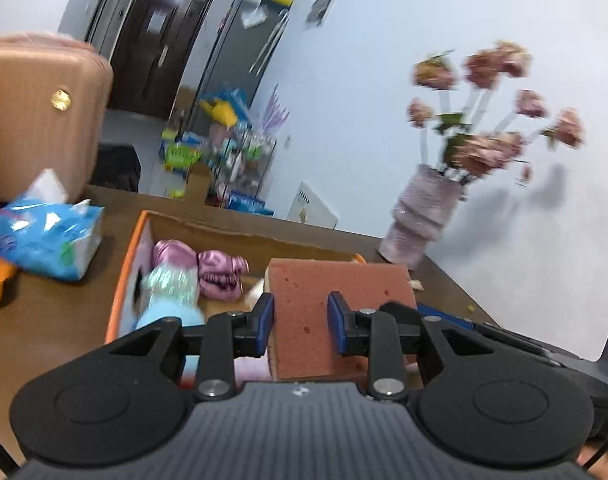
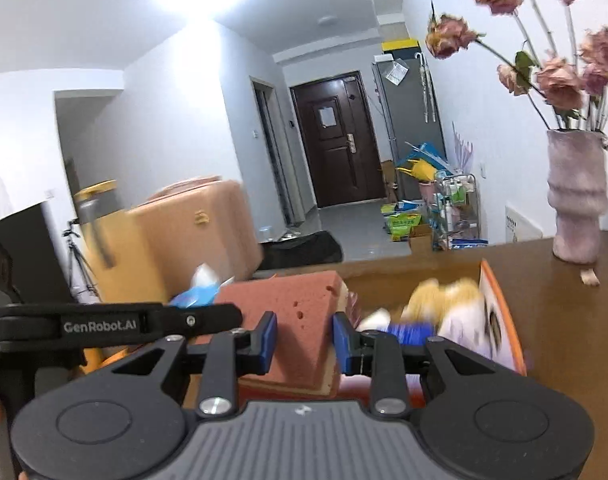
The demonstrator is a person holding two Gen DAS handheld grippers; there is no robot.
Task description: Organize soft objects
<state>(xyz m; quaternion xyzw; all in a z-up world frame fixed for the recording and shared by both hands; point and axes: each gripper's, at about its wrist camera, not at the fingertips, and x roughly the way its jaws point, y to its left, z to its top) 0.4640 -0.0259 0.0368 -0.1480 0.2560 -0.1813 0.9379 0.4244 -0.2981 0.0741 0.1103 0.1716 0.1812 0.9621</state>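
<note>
Between my two pairs of jaws hangs one reddish sponge (image 1: pixel 336 300): my left gripper (image 1: pixel 299 322) pinches one end and my right gripper (image 2: pixel 306 338) pinches the other, blue pads pressed into the foam on both sides. Each pair is closed on the sponge, and the foam bulges slightly past the pads.

Just ahead of and below my left jaws sits the cardboard box (image 1: pixel 131 256) with its orange rim, already holding a shiny pink scrunchie (image 1: pixel 219 276) and a pale blue plush piece (image 1: pixel 169 296). From my right jaws the same box lies ahead and to the right, with a yellow fluffy thing (image 2: pixel 440 294) blurred inside it. A blue tissue pack (image 1: pixel 43 236) rests on the table left of the box. Far to the right of my left jaws stands the pink vase (image 1: pixel 420 220) of flowers.

What worries me, as a guess:
- The sponge is soft, so if my two hands drift apart or twist against each other it could stretch and slip out of one grip.
- If one side lets go first, the sponge may swing from the other and land on the box rim or the table instead of inside.
- The box is already crowded, so the sponge could perch on top of the other things and tip out.
- A wide swing to the right risks brushing the vase.
</note>
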